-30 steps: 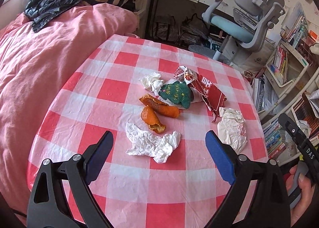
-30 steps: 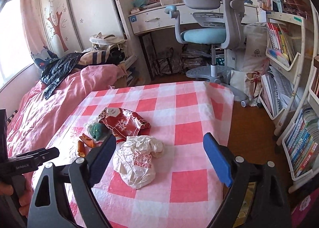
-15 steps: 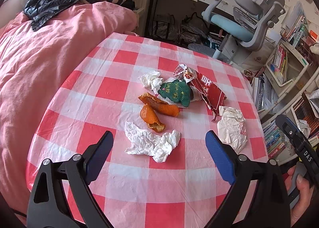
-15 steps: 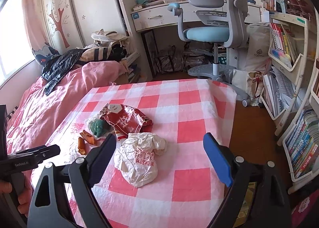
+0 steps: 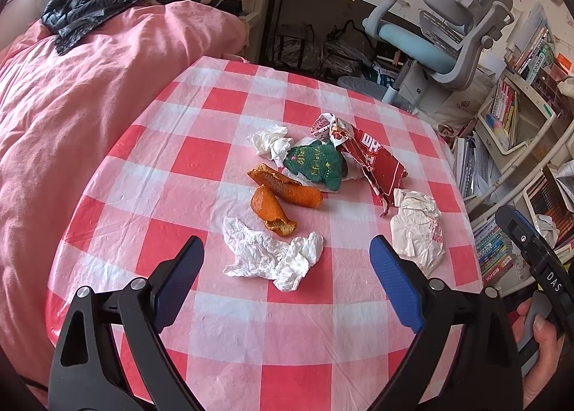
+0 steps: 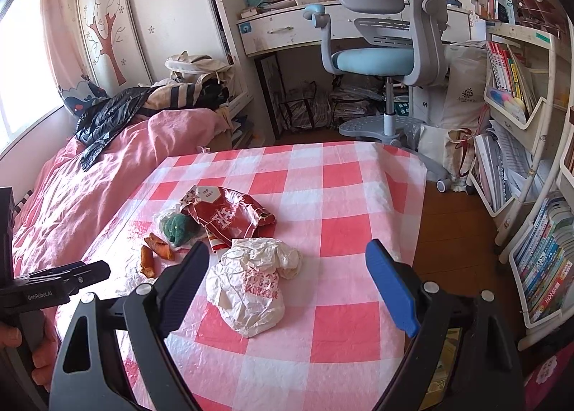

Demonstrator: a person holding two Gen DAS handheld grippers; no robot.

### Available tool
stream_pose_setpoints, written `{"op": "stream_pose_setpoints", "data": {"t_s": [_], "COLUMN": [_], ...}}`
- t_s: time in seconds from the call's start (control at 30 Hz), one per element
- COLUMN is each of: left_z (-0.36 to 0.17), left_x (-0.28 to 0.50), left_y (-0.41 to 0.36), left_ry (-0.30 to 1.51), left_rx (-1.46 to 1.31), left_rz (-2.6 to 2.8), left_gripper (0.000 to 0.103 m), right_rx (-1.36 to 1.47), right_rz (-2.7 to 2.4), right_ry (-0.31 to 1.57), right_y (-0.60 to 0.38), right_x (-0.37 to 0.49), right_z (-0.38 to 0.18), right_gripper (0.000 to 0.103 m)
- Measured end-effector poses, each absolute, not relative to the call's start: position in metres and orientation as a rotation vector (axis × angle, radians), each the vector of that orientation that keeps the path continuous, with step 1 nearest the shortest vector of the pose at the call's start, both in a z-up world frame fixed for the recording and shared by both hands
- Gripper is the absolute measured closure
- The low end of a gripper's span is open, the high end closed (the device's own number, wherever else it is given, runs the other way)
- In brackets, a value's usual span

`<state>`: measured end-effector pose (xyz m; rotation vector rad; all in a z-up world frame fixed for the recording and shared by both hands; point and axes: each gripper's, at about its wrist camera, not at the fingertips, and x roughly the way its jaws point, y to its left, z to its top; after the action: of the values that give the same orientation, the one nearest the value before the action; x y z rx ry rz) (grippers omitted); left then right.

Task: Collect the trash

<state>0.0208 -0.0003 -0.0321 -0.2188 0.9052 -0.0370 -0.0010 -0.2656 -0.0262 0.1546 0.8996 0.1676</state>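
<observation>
Item, trash on checked table (image 5: 201, 159): tissue (image 5: 272, 256) near my left tongs (image 5: 287, 267), paper bag (image 6: 251, 289) near my right tongs (image 6: 287, 278), both wide open, empty; risk: light tissue slipping free if pinched off-centre.

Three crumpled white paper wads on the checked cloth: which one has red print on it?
The large crumpled white paper bag in front of the right gripper's open jaws. The white tissue and the small white wad are plain.
</observation>
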Motion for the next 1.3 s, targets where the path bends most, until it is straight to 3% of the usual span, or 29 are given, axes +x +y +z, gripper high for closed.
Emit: {"op": "stream_pose_setpoints", "data": {"t_s": [1.3], "left_z": [-0.0358], "left_x": [0.0185], "left_y": [-0.0028], "left_ry": [0.913], "left_rx": [-0.217], "left_rz": [-0.039], "left_gripper": [0.013], "right_rx": [0.146], "right_rz": [0.175], "right_ry": [0.904], "right_y": [-0.26], "right_x": [-0.0039], "right_z": [-0.0287], "right_gripper": [0.018]}}
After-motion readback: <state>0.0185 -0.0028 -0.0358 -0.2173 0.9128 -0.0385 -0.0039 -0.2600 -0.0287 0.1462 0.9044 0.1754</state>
